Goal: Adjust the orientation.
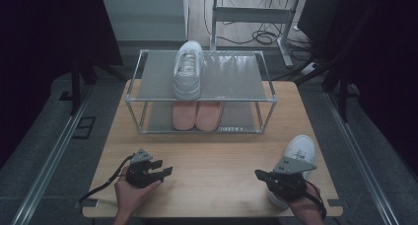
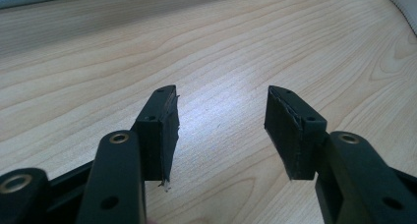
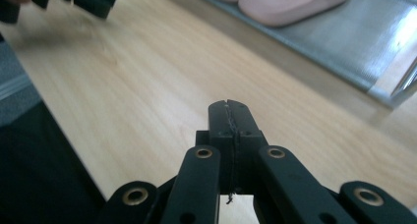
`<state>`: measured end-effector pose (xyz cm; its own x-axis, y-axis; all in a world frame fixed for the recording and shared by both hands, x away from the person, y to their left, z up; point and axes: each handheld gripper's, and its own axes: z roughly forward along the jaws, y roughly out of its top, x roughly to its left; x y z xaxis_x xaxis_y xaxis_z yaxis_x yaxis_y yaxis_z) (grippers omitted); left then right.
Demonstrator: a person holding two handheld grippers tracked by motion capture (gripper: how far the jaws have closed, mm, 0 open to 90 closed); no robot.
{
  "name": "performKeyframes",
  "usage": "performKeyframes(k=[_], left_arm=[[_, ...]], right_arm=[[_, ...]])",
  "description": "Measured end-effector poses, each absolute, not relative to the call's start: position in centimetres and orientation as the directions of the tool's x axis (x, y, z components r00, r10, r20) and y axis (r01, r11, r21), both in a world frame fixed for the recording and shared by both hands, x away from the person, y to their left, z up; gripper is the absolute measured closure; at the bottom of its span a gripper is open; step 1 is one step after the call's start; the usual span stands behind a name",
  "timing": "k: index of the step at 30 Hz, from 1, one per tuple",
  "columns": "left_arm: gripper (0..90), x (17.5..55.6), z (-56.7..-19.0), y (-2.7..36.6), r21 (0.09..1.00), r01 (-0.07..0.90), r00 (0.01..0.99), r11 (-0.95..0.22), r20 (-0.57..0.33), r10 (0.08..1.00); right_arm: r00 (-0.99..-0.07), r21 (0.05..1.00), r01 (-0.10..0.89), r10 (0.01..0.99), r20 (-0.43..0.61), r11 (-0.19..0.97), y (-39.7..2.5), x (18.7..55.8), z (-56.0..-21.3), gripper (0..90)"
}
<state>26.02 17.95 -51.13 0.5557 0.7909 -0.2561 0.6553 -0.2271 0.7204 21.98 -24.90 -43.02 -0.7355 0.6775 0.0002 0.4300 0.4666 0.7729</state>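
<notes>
The work in hand is stowing a pair of white sneakers on the shoe rack (image 1: 148, 99).

Status:
- One white sneaker (image 1: 188, 69) already stands on the top shelf of the rack, well ahead of both tools, toe pointing away.
- A pair of pink slippers (image 1: 197, 115) lies on the lower shelf, directly below that sneaker.
- The second white sneaker (image 1: 298, 153) lies on the desk (image 1: 217, 151), under and just beyond the right tool, near the desk's right edge. It is not yet gripped.

Tool state:
- Left tool (image 1: 148, 171): jaws spread wide, nothing between them. In the left gripper view, bare desk wood lies ahead of the left tool (image 2: 221, 116).
- Right tool (image 3: 230, 117): jaws pressed together, nothing held. It points across the desk toward the left tool, with the rack off to its right.

Judged progress: about half complete. Remaining steps: open the right tool, grip the second sneaker, carry it forward to the rack, and set it beside its mate on the top shelf, where free space lies to the right.
</notes>
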Motion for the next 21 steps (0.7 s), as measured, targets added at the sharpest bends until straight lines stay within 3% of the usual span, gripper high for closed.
performKeyframes(k=[7, 15, 21], left_arm=[[47.2, 26.0, -51.1, 18.0, 0.719, 0.656, 0.556, -0.228, -0.256, 0.791], [47.2, 26.0, -51.1, 17.9, 0.721, 0.655, 0.556, -0.225, -0.259, 0.790], [47.2, 26.1, -51.2, 17.9, 0.719, 0.655, 0.560, -0.233, -0.255, 0.789]], right_arm=[[-0.719, 0.714, 0.476, 0.694, -0.021, 0.514, -25.8, 20.6, -44.5, 90.0], [-0.658, 0.638, 0.513, 0.740, -0.138, 0.574, -27.1, 18.9, -45.6, 90.0], [-0.661, 0.659, 0.523, 0.745, -0.086, 0.540, -27.9, 18.6, -45.8, 90.0]])
